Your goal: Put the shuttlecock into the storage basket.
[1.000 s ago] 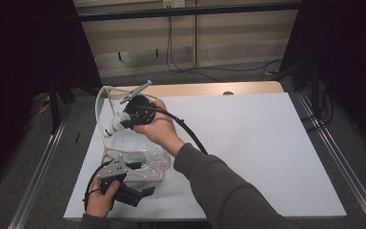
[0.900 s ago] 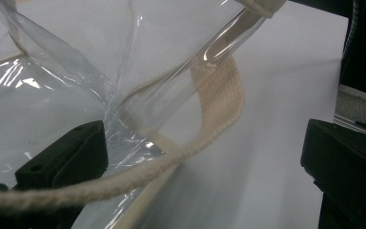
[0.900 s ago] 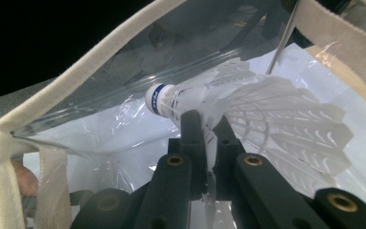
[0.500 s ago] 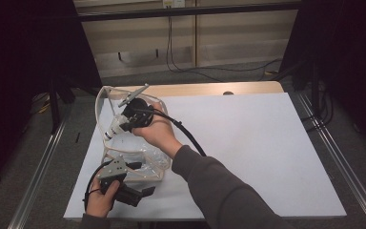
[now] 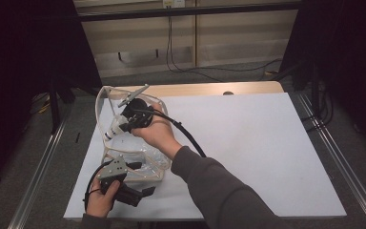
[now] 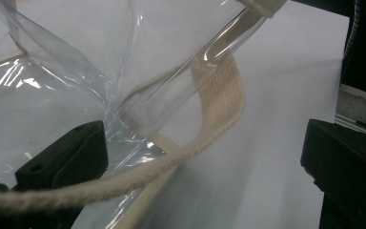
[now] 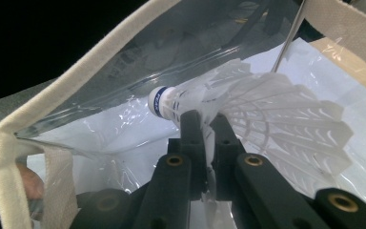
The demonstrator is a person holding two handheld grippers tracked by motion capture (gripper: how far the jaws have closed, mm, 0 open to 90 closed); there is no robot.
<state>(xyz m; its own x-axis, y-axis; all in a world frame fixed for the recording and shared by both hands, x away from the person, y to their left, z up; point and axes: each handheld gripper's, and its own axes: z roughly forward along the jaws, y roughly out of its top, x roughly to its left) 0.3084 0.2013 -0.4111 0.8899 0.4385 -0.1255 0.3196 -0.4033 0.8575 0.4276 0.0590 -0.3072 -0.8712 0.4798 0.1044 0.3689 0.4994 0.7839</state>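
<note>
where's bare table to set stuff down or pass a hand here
The white table is bare from the right forearm across to its right edge, and along the far edge beside the wooden strip. The near-left corner is crowded: the clear bag with its straps, the left gripper, and the right gripper holding a shuttlecock.

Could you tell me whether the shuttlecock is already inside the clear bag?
Not yet: the right tool holds the shuttlecock at the bag's open mouth.

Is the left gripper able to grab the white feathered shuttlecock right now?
Probably not. The left gripper sits low by the clear plastic bag, while the shuttlecock is already clamped in the right gripper, up at the bag's opening.
</note>
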